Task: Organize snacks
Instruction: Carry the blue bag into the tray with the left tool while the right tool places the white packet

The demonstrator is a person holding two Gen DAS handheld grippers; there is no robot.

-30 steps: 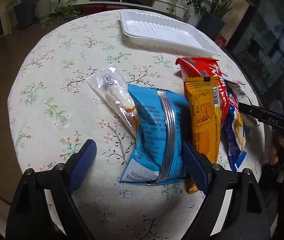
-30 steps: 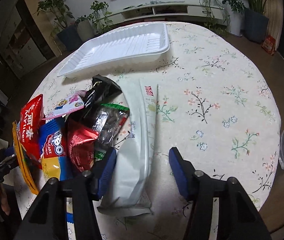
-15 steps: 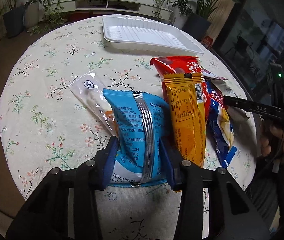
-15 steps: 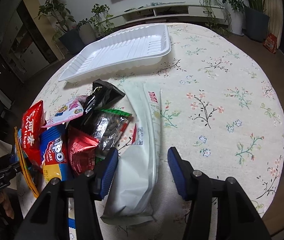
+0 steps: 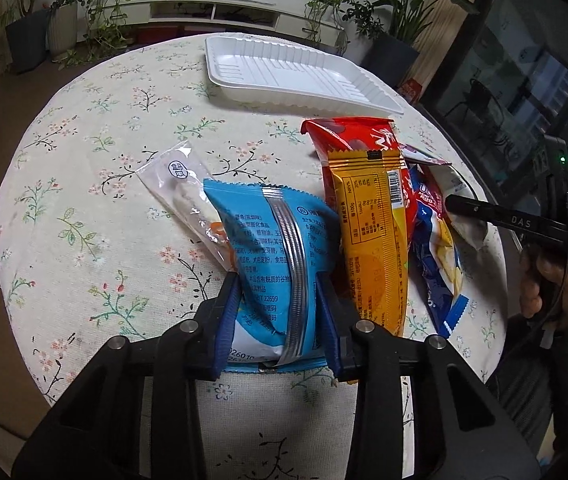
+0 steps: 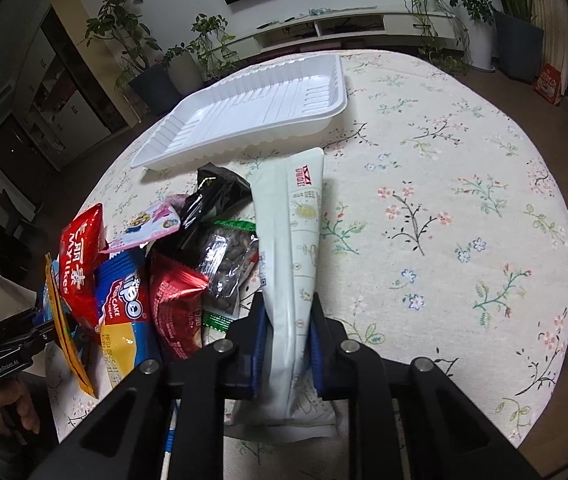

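Left wrist view alone showing the left tongs [image 5: 278, 312] squeezing a blue packet [image 5: 272, 248] at its near end, beside a clear sleeve [image 5: 188, 196] and an orange packet [image 5: 375, 236] lying on a red bag [image 5: 347, 132]

Right wrist view alone showing the right tongs [image 6: 285, 344] pinching a long pale-green pouch [image 6: 295, 256], next to a black bag [image 6: 212, 200], a clear seed bag [image 6: 224, 264], a small red packet [image 6: 176, 304] and a pink card [image 6: 152, 220]

Both views showing the white tray [image 6: 252, 108] lying bare at the far side of the floral surface [image 6: 443, 200], apart from the snacks

Both tongs gaping wide a second ago, now clamping shut

Reading "Mylikes" on the red bag, "CAKE" on a blue wrapper [image 6: 128, 312], "DAS" on the right tool [image 5: 519, 224]
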